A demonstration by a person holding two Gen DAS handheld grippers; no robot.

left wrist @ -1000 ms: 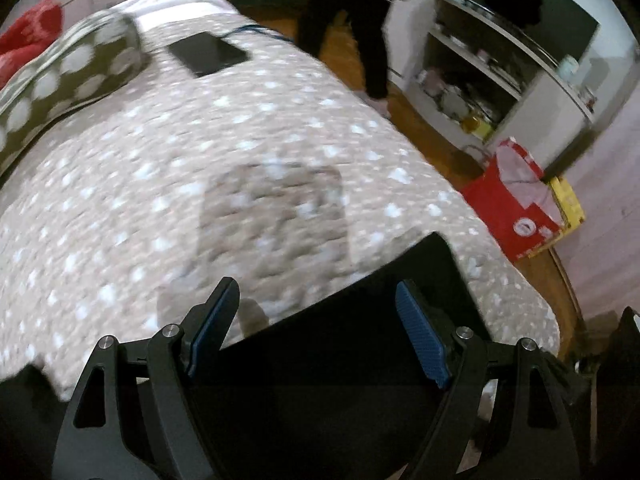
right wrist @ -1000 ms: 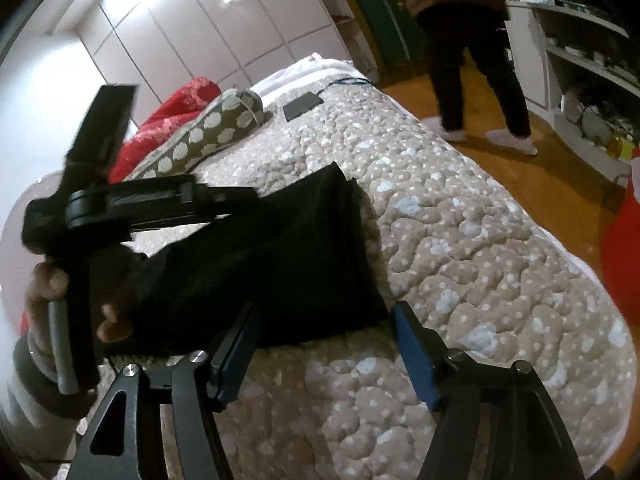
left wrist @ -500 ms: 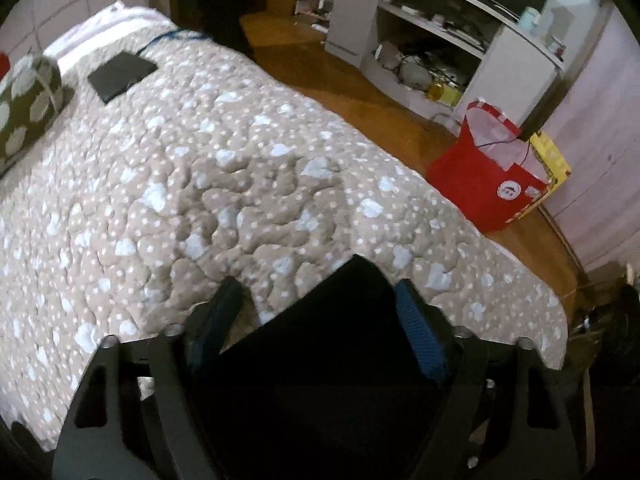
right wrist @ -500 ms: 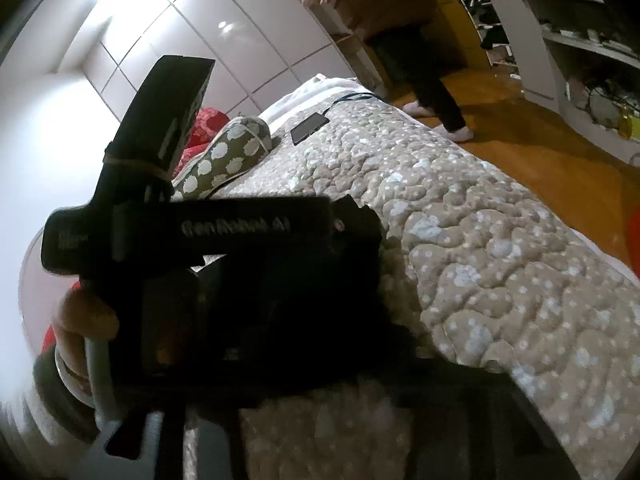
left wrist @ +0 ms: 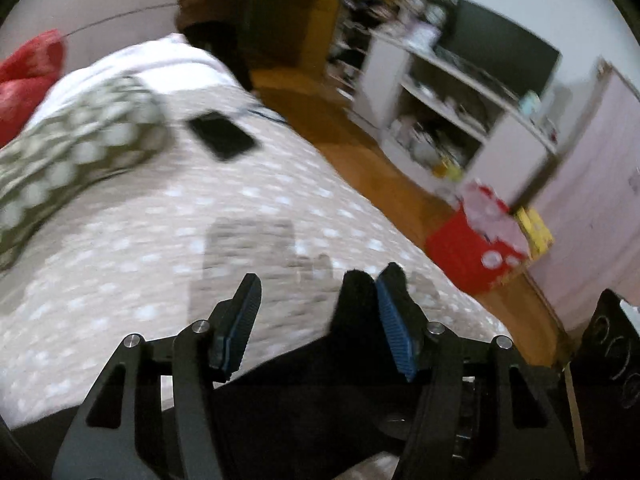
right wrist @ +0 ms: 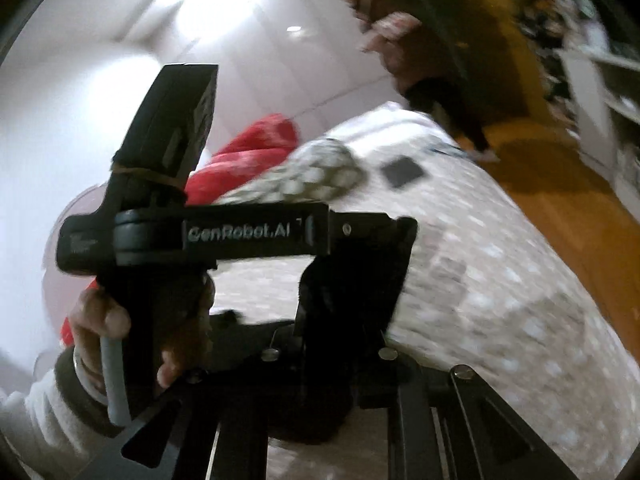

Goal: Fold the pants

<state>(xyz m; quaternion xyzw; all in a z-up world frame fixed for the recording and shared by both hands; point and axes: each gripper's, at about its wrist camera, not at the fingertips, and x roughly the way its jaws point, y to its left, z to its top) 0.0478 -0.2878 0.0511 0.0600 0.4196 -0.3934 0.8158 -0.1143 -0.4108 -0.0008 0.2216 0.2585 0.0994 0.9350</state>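
Observation:
The black pants [left wrist: 320, 400] lie bunched under and between my left gripper's [left wrist: 316, 312] jaws, with a peak of cloth against the right blue pad [left wrist: 394, 320]. The left pad [left wrist: 240, 320] stands free of the cloth, and the jaws are closing. In the right wrist view the pants [right wrist: 352, 292] hang as a dark bundle between the two tools. My right gripper [right wrist: 340, 328] is closing tight on that cloth, which hides its fingertips. A hand [right wrist: 100, 320] holds the left tool's body [right wrist: 240, 236] just ahead of it.
A beige dotted quilt [left wrist: 160, 260] covers the bed. A spotted pillow [left wrist: 72, 152], a red cushion [left wrist: 28, 68] and a flat black device [left wrist: 222, 136] lie at its head. A white shelf unit [left wrist: 440, 120] and a red bag [left wrist: 476, 248] stand on the wooden floor. A person [right wrist: 432, 60] stands beyond.
Both grippers have risen and tilted up. The right jaws went from wide open to closed on the pants, and the left jaws narrowed. The pants' edge has lifted off the quilt.

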